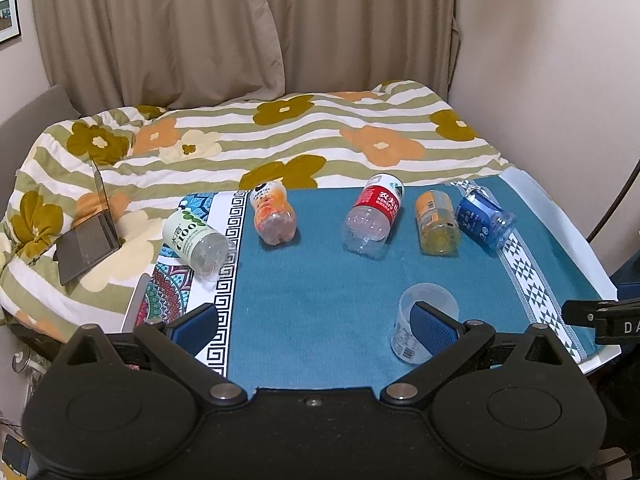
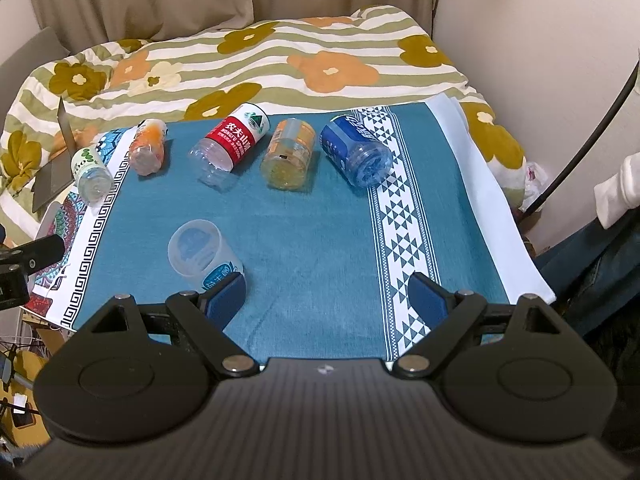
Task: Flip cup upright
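A translucent plastic cup (image 1: pixel 416 320) (image 2: pixel 200 254) with a printed label lies on its side on the teal cloth (image 1: pixel 320 288) (image 2: pixel 304 232). My left gripper (image 1: pixel 316 324) is open and empty; its right pad (image 1: pixel 434 330) hides part of the cup. My right gripper (image 2: pixel 326 302) is open and empty; its left pad (image 2: pixel 224 300) is right beside the cup's lower end, and I cannot tell whether they touch.
Several bottles and jars lie in a row at the far side: a green-label bottle (image 1: pixel 196 240), an orange one (image 1: pixel 272 216), a red-label one (image 1: pixel 374 216) (image 2: pixel 232 144), a yellow jar (image 1: pixel 436 222), a blue one (image 1: pixel 484 218). A laptop (image 1: pixel 90 240) sits on the floral quilt.
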Available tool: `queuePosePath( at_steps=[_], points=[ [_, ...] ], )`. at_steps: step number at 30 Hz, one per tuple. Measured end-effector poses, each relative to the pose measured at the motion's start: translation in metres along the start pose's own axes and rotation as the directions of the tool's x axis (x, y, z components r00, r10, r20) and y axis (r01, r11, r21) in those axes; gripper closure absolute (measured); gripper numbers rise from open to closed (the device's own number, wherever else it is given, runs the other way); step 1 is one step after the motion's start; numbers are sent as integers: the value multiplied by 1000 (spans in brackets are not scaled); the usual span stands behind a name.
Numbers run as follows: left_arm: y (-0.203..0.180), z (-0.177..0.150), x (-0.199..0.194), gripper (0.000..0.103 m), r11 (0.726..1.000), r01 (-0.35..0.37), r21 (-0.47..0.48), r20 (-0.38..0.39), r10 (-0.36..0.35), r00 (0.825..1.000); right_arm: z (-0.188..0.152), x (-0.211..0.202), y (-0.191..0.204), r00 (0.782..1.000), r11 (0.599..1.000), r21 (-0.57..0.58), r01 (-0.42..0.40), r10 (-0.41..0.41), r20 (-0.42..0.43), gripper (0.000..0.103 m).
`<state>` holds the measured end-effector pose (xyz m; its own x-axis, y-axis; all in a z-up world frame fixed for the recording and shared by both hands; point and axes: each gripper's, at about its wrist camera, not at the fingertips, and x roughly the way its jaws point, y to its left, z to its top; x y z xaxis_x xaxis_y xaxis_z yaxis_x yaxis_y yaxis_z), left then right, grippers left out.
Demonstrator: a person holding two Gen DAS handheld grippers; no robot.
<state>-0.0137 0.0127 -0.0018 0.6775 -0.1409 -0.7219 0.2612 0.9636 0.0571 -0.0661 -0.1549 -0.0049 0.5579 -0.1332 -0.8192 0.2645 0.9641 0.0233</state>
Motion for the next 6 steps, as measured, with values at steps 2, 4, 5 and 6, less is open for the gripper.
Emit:
queuePosePath(
  at_steps=[2, 4, 5, 6],
  points=[
    [1, 0, 1, 0, 1000, -2, 2, 3, 2, 1000, 0, 0, 0, 1000, 1000, -1, -1, 1, 0, 0],
    [1, 0, 1, 0, 1000, -8, 6, 8, 8, 1000, 0, 0, 0, 1000, 1000, -3, -3, 3, 4, 0],
    [2, 0, 1, 0, 1000, -12, 4, 11, 12, 1000, -1, 1, 0, 1000, 1000, -6, -9, 9, 7, 0],
    [2, 0, 1, 0, 1000, -15, 3, 11, 15, 1000, -1, 2, 0, 1000, 1000, -8, -15, 16, 9, 0]
  ],
)
